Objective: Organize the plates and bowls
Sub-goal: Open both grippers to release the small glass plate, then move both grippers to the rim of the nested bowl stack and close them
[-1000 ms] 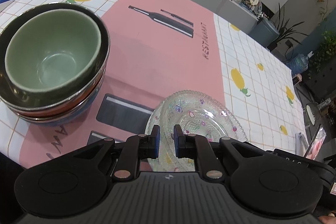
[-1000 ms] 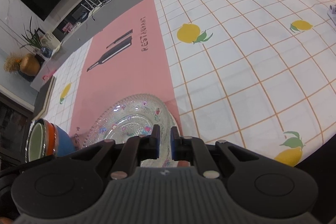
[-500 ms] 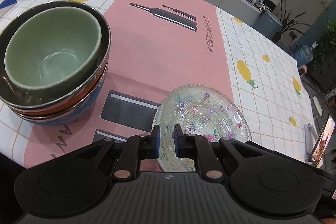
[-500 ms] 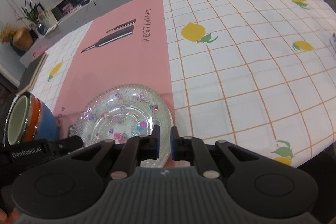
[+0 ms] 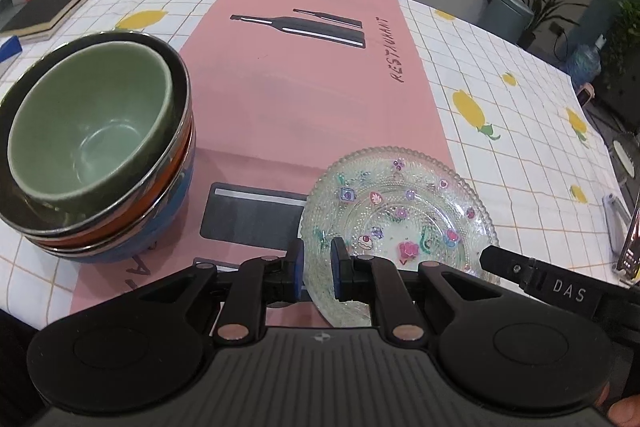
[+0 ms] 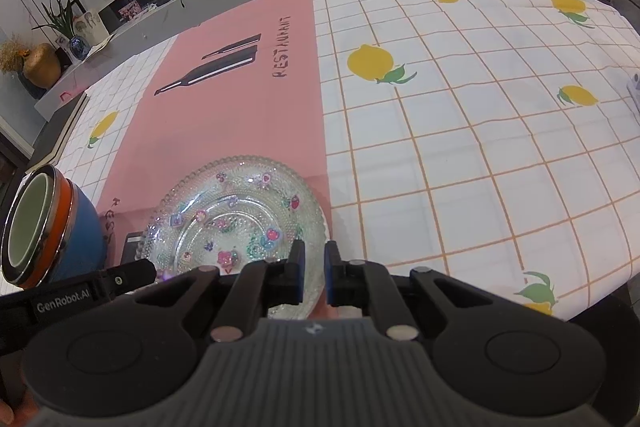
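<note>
A clear glass plate [image 5: 404, 211] with small coloured flower prints lies low over the pink strip of the tablecloth. My left gripper [image 5: 318, 267] is shut on its left rim, one blue pad on each side of the glass. My right gripper [image 6: 314, 269] is shut on the opposite rim of the same plate [image 6: 236, 219]. To the left stands a stack of bowls [image 5: 92, 131]: a green one nested in a dark one, over an orange and a blue one. The right wrist view shows that stack [image 6: 44, 227] at its left edge.
A checked tablecloth [image 6: 460, 131] with lemon prints covers the table to the right. A black notebook [image 5: 52, 7] lies at the far left corner. A metal object [image 5: 624, 227] sits at the right edge. The table's near edge runs just under both grippers.
Both wrist views have rolled, so the table now looks more level. The glass plate has stayed between both pairs of pads. The bowl stack has not moved.
</note>
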Available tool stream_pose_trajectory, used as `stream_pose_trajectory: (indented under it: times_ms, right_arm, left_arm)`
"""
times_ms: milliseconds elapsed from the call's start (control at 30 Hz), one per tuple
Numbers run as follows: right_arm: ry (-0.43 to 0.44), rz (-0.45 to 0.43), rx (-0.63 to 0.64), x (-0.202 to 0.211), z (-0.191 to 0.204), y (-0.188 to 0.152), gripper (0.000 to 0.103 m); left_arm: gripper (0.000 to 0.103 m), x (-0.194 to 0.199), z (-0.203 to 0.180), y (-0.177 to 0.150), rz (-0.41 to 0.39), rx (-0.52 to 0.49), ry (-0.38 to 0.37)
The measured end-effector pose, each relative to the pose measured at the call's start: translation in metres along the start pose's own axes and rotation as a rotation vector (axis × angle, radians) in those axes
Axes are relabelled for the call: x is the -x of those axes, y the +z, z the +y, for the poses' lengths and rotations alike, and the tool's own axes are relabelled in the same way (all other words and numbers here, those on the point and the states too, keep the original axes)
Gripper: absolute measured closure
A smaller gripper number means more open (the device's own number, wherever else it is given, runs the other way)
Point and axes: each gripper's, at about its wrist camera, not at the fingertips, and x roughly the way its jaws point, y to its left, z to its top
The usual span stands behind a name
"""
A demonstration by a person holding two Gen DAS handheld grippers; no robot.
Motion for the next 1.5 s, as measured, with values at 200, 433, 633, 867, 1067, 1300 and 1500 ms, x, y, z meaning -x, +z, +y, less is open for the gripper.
stream_pose_trajectory:
  times_ms: [200, 433, 633, 867, 1067, 1300, 1500]
  right_arm:
    - [-0.009, -0.024, 0.015, 0.007, 0.002, 0.002, 0.078]
    - [0.013, -0.036, 0.055, 0.018, 0.014, 0.007, 0.061]
    - [0.033, -0.052, 0.097, 0.029, 0.035, 0.013, 0.041]
    - [0.115, -0.047, 0.102, 0.035, 0.059, 0.028, 0.034]
    - [0.169, -0.023, 0.134, 0.031, 0.094, 0.038, 0.026]
    - [0.255, 0.057, 0.145, 0.01, 0.137, 0.042, 0.022]
    - [0.262, 0.166, 0.13, -0.022, 0.166, 0.039, 0.022]
  left_arm:
    - [0.08, 0.005, 0.0, -0.001, 0.001, -0.026, -0.012]
    - [0.07, 0.019, 0.001, 0.004, 0.003, -0.066, -0.053]
    - [0.068, 0.046, 0.004, 0.011, -0.054, -0.097, -0.103]
    - [0.054, 0.082, 0.03, 0.029, -0.158, -0.072, -0.109]
    - [0.044, 0.105, 0.072, 0.042, -0.23, 0.023, -0.073]
    - [0.038, 0.11, 0.127, 0.048, -0.252, 0.14, 0.033]
    - [0.035, 0.097, 0.164, 0.043, -0.208, 0.264, 0.006]
